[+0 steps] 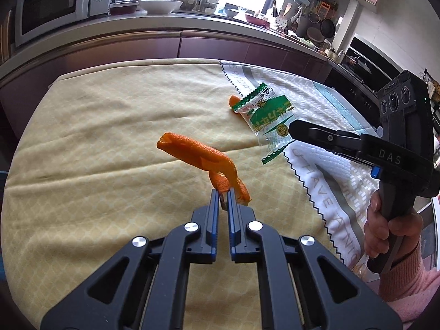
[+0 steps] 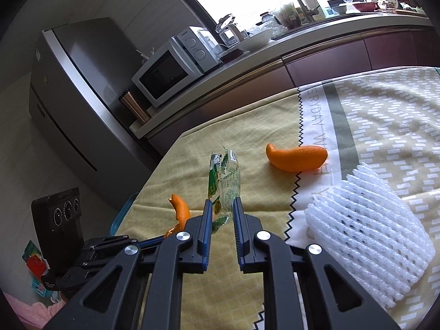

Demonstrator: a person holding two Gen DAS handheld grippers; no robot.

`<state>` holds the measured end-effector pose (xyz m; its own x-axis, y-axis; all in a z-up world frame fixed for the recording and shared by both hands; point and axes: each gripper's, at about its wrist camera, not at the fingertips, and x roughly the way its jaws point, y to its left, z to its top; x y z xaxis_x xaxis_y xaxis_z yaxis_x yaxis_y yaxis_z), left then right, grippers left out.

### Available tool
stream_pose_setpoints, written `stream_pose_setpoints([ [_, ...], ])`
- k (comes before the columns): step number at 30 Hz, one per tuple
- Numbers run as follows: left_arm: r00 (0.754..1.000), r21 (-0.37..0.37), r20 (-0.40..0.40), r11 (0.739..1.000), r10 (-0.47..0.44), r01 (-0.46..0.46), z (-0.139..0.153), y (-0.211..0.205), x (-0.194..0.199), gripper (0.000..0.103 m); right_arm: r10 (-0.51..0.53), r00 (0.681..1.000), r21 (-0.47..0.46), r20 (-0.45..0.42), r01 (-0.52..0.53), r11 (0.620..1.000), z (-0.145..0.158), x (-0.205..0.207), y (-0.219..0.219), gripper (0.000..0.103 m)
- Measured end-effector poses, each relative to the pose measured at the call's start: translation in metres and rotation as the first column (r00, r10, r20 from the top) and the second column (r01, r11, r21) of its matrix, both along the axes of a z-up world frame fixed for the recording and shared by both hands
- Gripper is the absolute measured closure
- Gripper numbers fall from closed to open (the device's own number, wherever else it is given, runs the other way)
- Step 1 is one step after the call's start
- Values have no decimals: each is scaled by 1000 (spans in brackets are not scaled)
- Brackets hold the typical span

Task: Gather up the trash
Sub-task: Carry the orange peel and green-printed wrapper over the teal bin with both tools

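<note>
Left tool point(image 1: 224, 192) clamps orange peel point(image 1: 198, 154); right tool point(image 2: 222, 203) clamps wrapper point(image 2: 225, 181). Foam net point(image 2: 365, 236), lower right, appears in right view only.

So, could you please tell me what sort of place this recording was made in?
Most likely a home kitchen: a microwave sits on the counter, a refrigerator stands beside it, and utensils hang near the stove.

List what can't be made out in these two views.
- Trash bin: in neither view.
- Orange peel, right wrist view: lower end hidden behind the right gripper.
- Second peel, left wrist view: mostly covered by the green wrapper.
- Foam net, right wrist view: far side cut by the frame edge.
</note>
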<state>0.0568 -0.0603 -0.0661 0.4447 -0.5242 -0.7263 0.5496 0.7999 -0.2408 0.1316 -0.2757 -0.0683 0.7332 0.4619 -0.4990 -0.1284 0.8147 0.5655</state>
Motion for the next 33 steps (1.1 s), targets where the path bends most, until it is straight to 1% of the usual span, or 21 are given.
stream_pose_setpoints([
  [6, 999, 7, 5, 999, 42, -42, 1, 22, -1, 97, 51, 999, 17, 1, -51, 999, -1, 8, 19, 89],
  [10, 997, 13, 14, 997, 72, -73, 4, 36, -3, 99, 89, 996, 26, 0, -89, 996, -3, 14, 32, 89],
  [15, 995, 24, 30, 995, 98, -99, 7, 49, -7, 99, 136, 991, 30, 1, -136, 990, -2, 21, 51, 89],
  [19, 993, 31, 25, 993, 116, -117, 3, 56, -9, 99, 157, 988, 30, -3, -157, 987, -3, 25, 62, 89],
  [23, 992, 47, 3, 991, 129, -129, -5, 61, -8, 96, 166, 986, 32, -15, -165, 986, -5, 27, 67, 89],
  [25, 992, 49, -14, 991, 127, -126, -10, 62, -6, 83, 167, 986, 33, -19, -166, 985, -7, 28, 68, 89],
  [26, 992, 49, -23, 991, 122, -121, -13, 62, -6, 80, 166, 986, 32, -21, -165, 986, -7, 28, 68, 89],
  [30, 994, 36, -16, 993, 112, -111, -17, 62, -5, 77, 162, 986, 39, -30, -161, 986, -11, 30, 67, 89],
  [32, 994, 19, -21, 994, 109, -109, -18, 63, -4, 78, 164, 986, 44, -33, -163, 986, -12, 30, 67, 89],
  [33, 994, 17, -20, 994, 110, -109, -18, 64, -3, 81, 165, 986, 43, -33, -163, 986, -12, 31, 68, 89],
])
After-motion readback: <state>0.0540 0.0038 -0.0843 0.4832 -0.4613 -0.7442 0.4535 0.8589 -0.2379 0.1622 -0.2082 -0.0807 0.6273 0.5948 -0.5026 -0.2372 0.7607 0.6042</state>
